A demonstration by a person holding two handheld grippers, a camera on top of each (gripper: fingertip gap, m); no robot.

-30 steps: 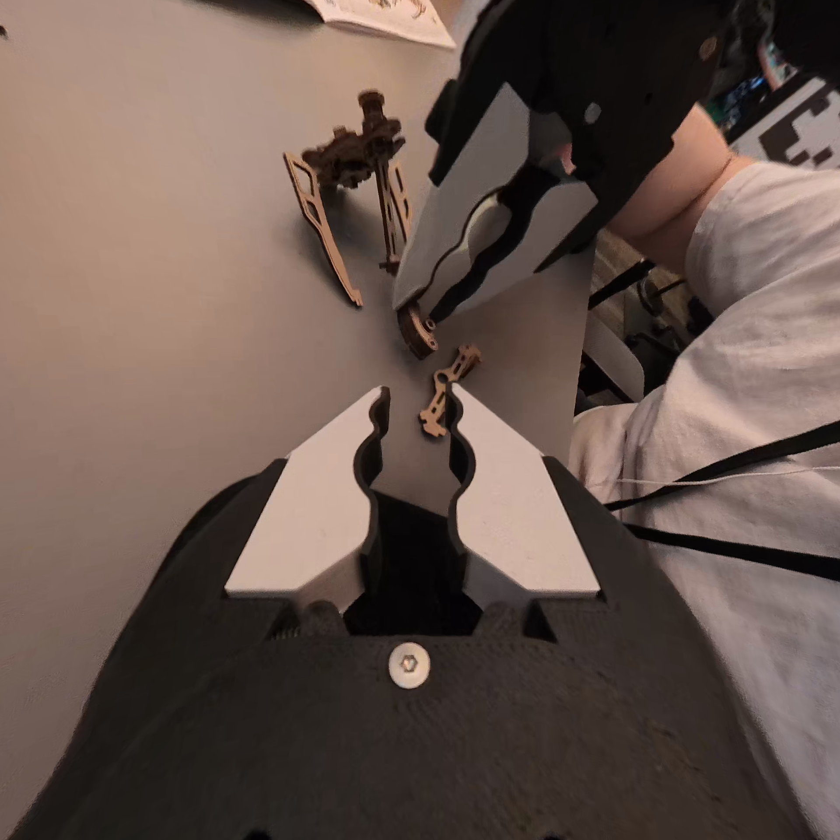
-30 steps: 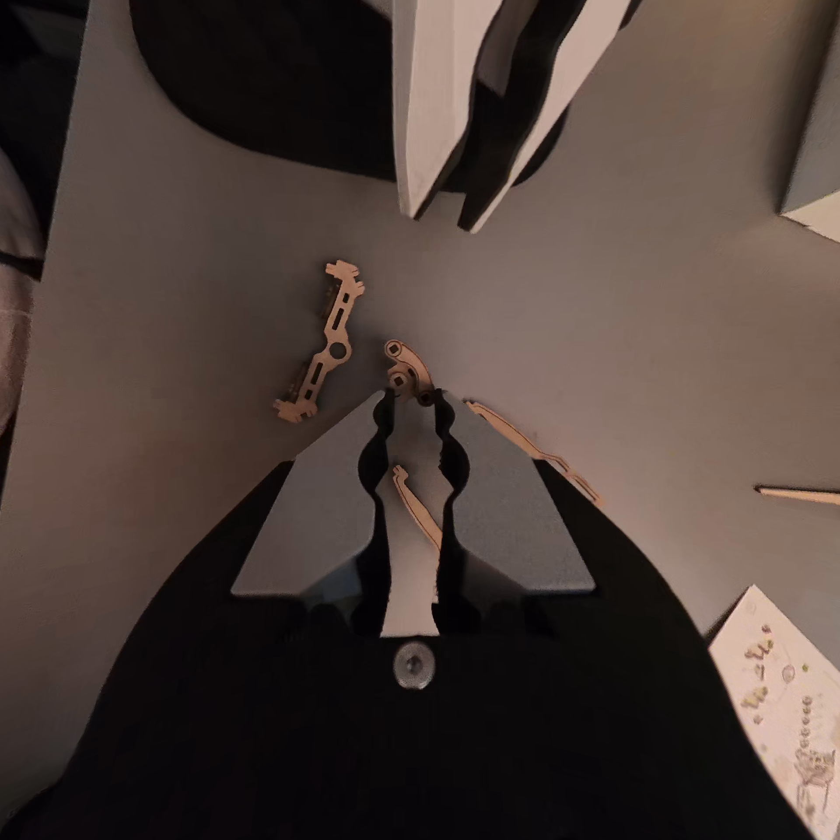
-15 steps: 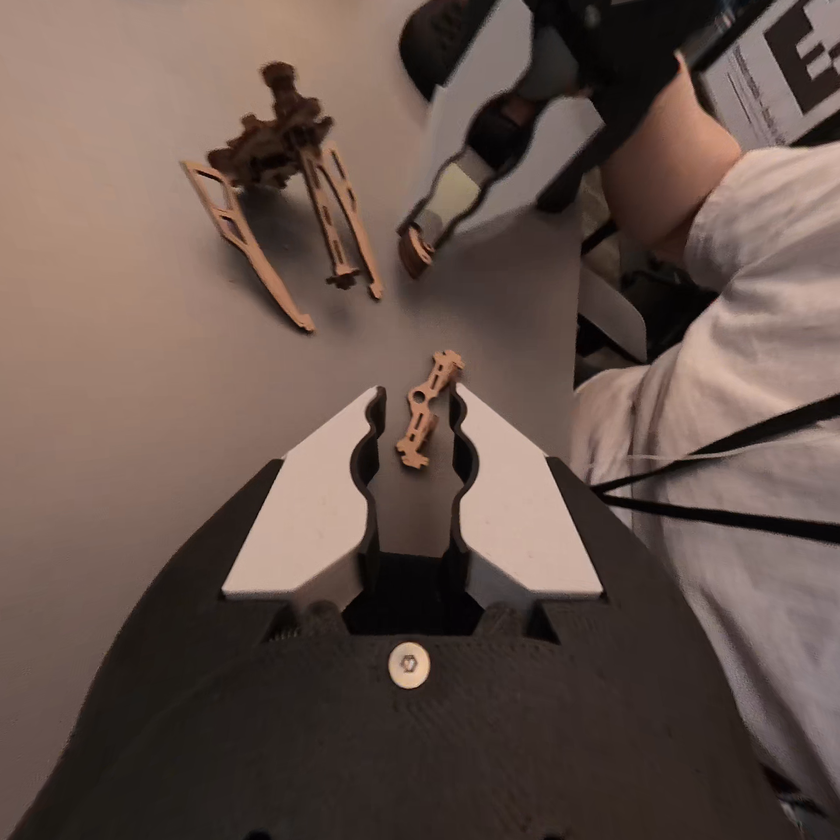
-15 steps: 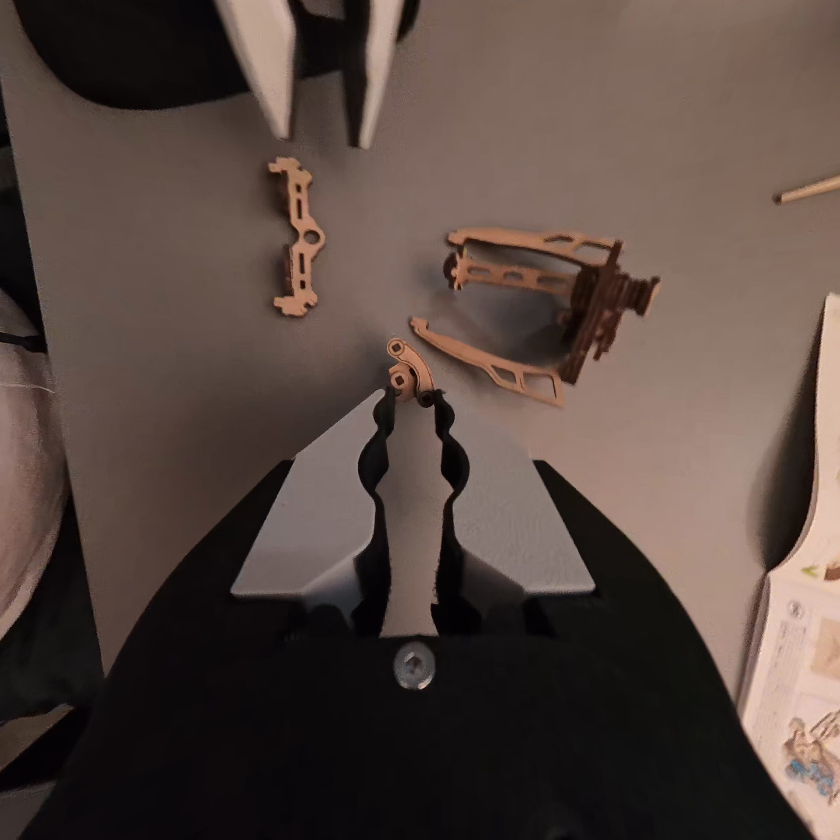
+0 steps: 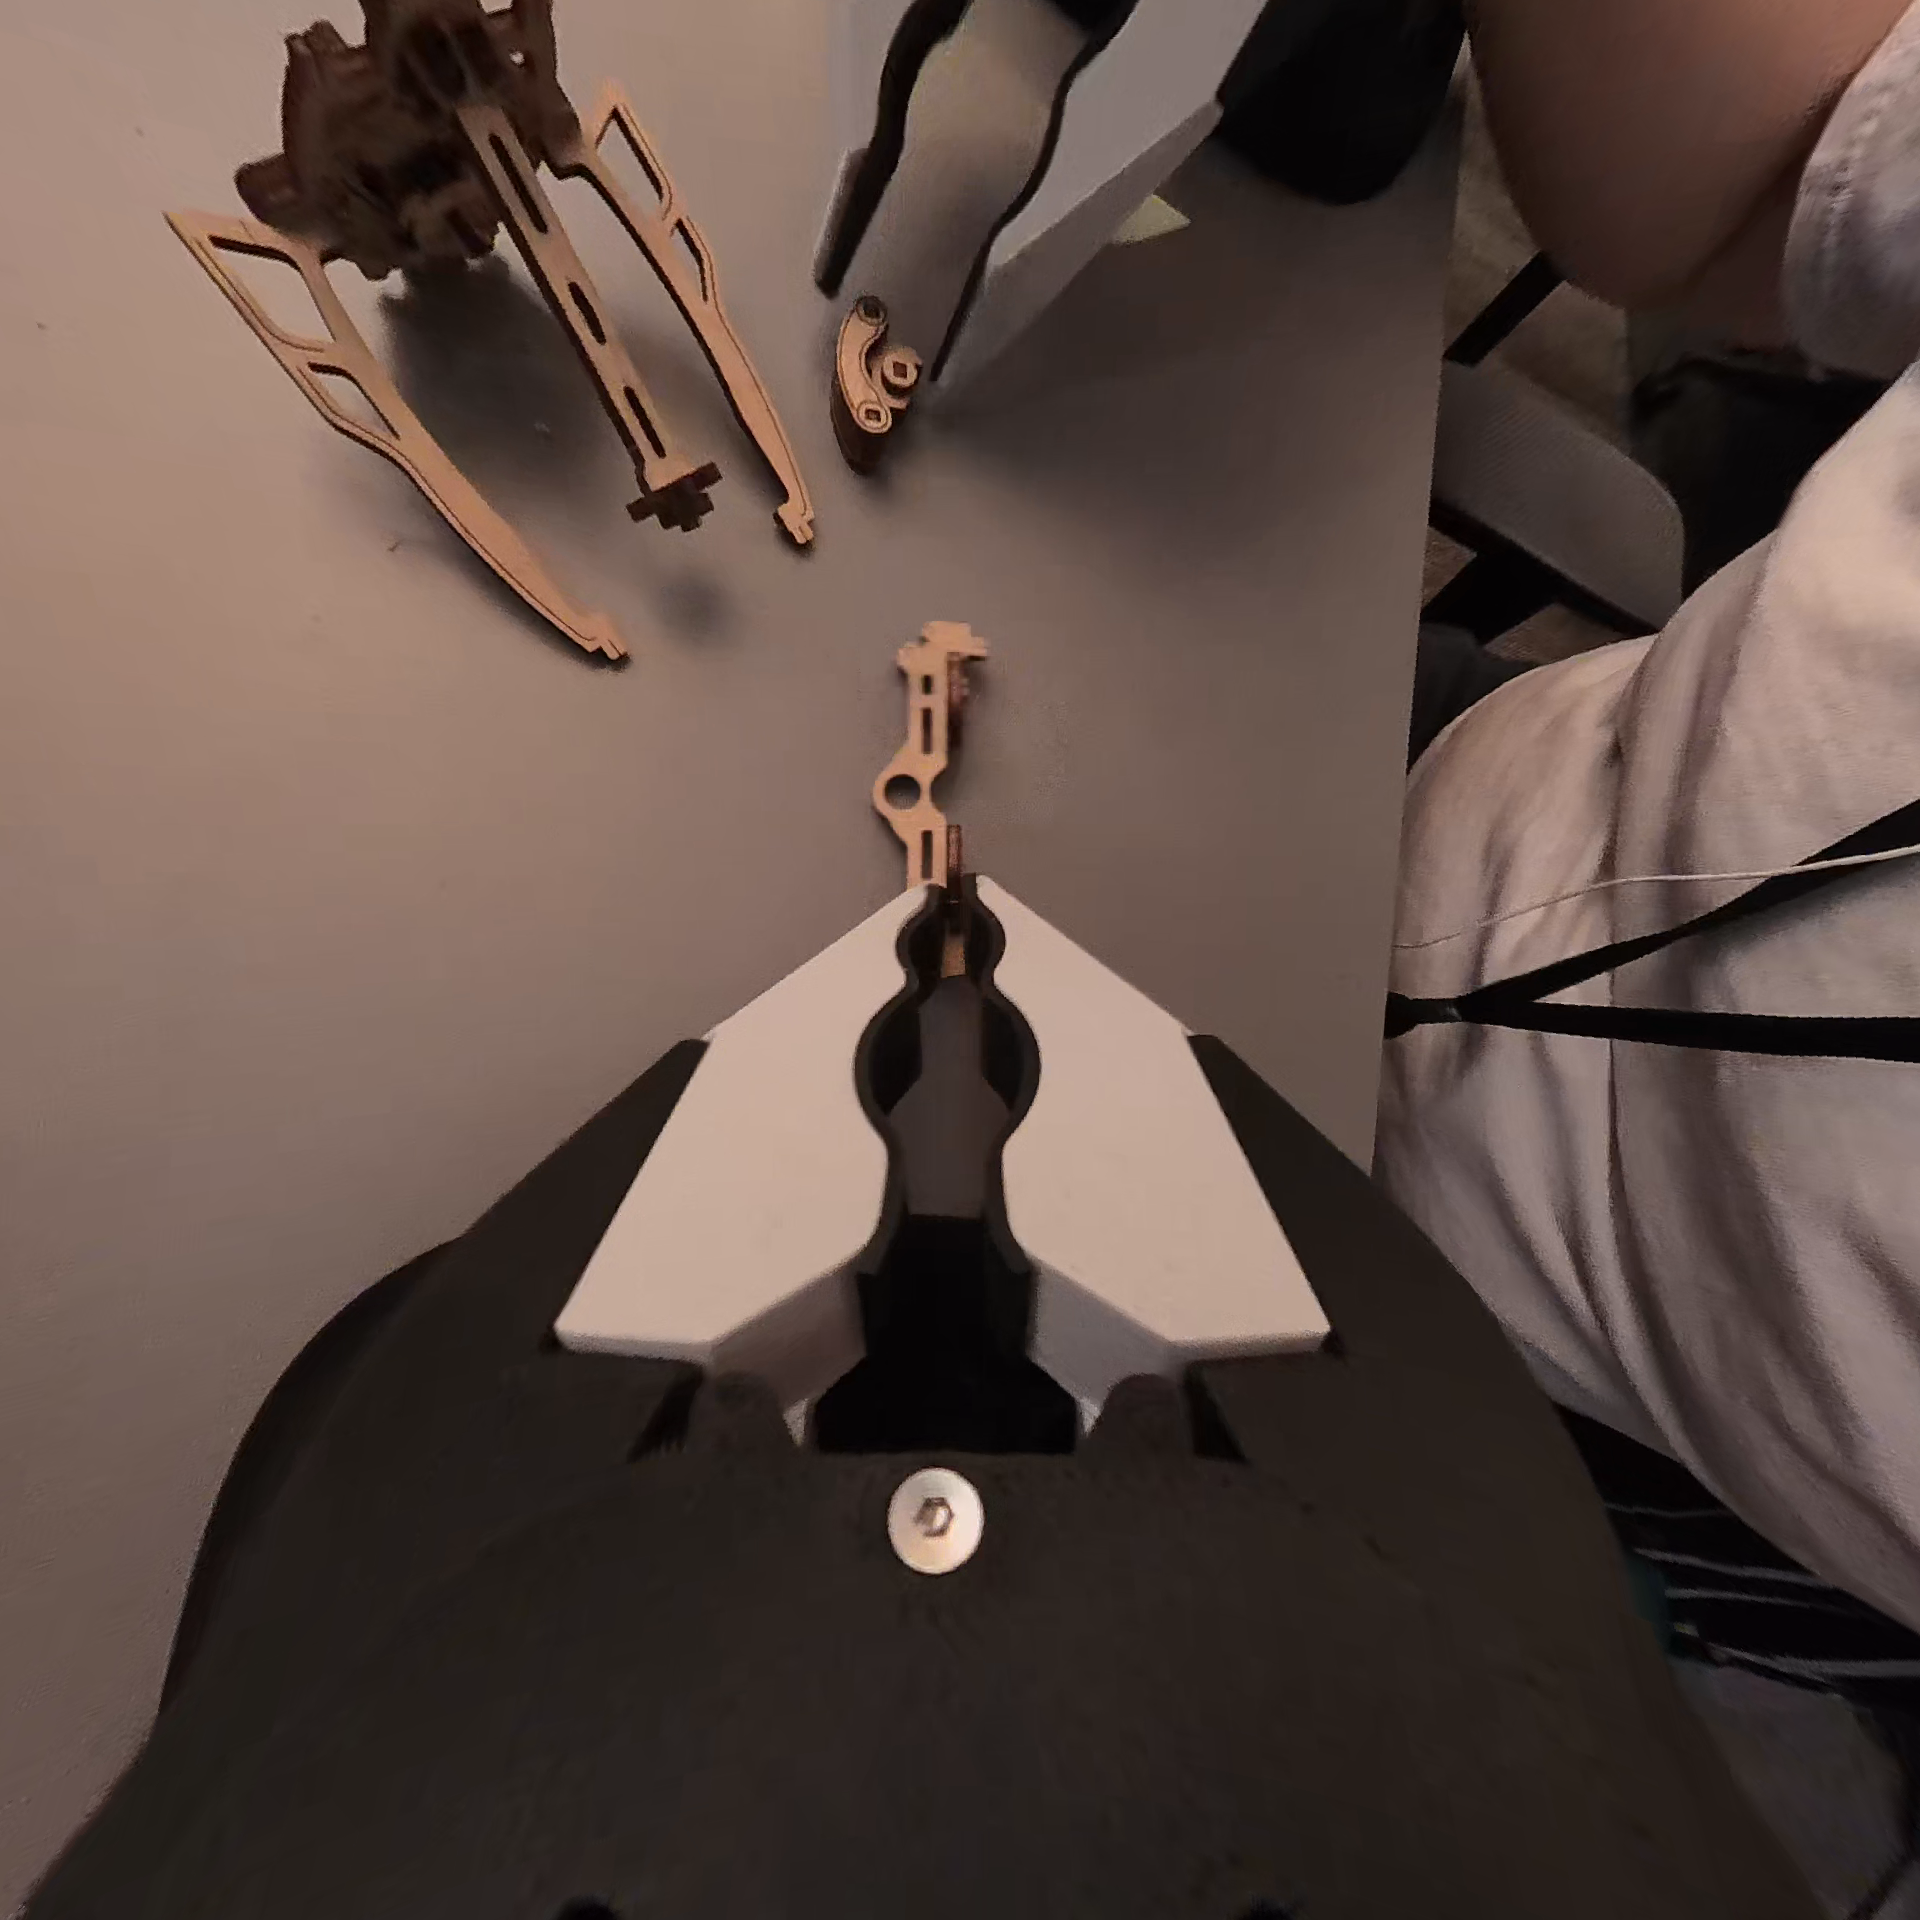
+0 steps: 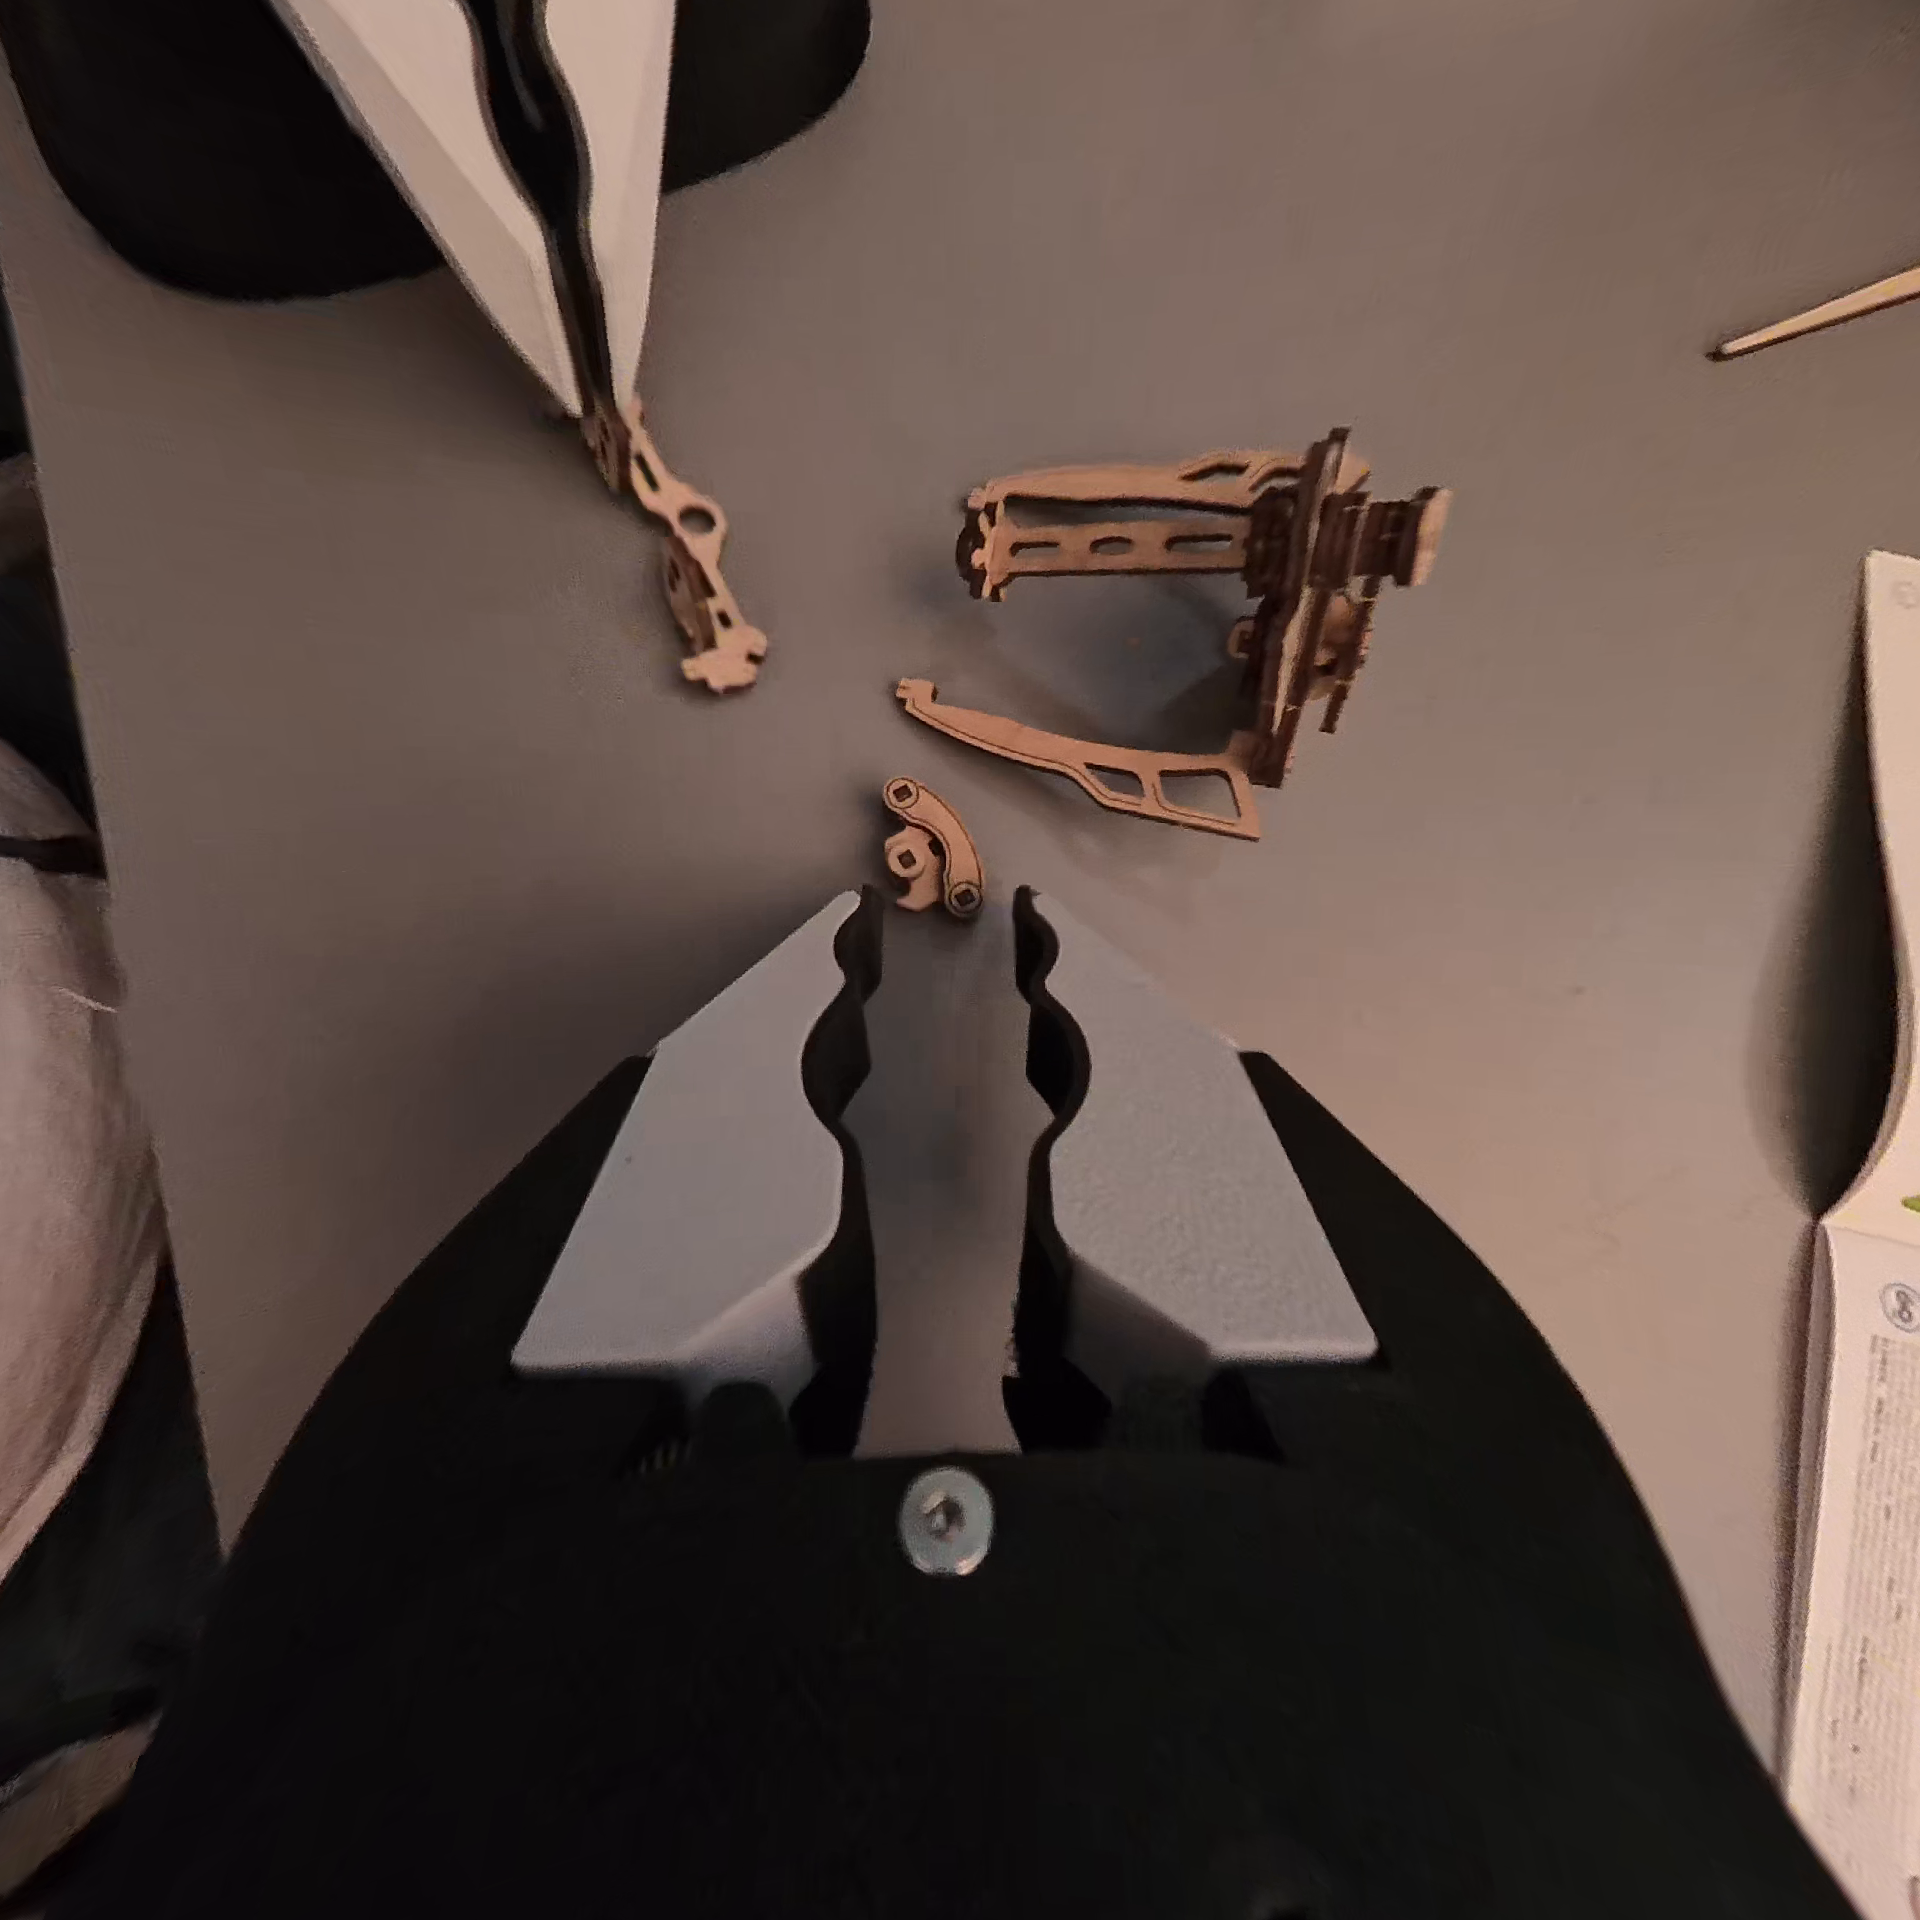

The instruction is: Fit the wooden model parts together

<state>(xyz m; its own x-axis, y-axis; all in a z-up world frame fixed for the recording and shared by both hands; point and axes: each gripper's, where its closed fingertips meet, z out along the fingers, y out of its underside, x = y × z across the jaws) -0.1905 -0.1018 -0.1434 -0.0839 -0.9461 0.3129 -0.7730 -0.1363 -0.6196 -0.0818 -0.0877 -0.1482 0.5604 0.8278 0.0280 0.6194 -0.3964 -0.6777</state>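
My left gripper (image 5: 940, 896) is shut on the near end of a slotted wooden bar (image 5: 925, 758), which sticks out ahead of its tips over the grey table (image 5: 312, 935). It also shows in the right wrist view (image 6: 594, 407) with the bar (image 6: 691, 540). My right gripper (image 6: 943, 899) is open. A small curved wooden piece (image 6: 932, 847) lies just beyond its tips, free of the jaws. In the left wrist view the piece (image 5: 871, 379) sits by the right gripper (image 5: 902, 312). A part-built wooden frame (image 6: 1299, 582) (image 5: 457, 208) stands beside it.
An open instruction booklet (image 6: 1870, 1351) lies at the right. A thin wooden stick (image 6: 1818, 322) lies far right. The table edge (image 5: 1413, 727) runs close to the bar, with a person in a white shirt (image 5: 1662, 1039) just past it. Across from one pair of fingers to the other is roughly 12 cm.
My left gripper has closed on the slotted bar. My right gripper carried the curved piece next to the frame, then opened and let it go.
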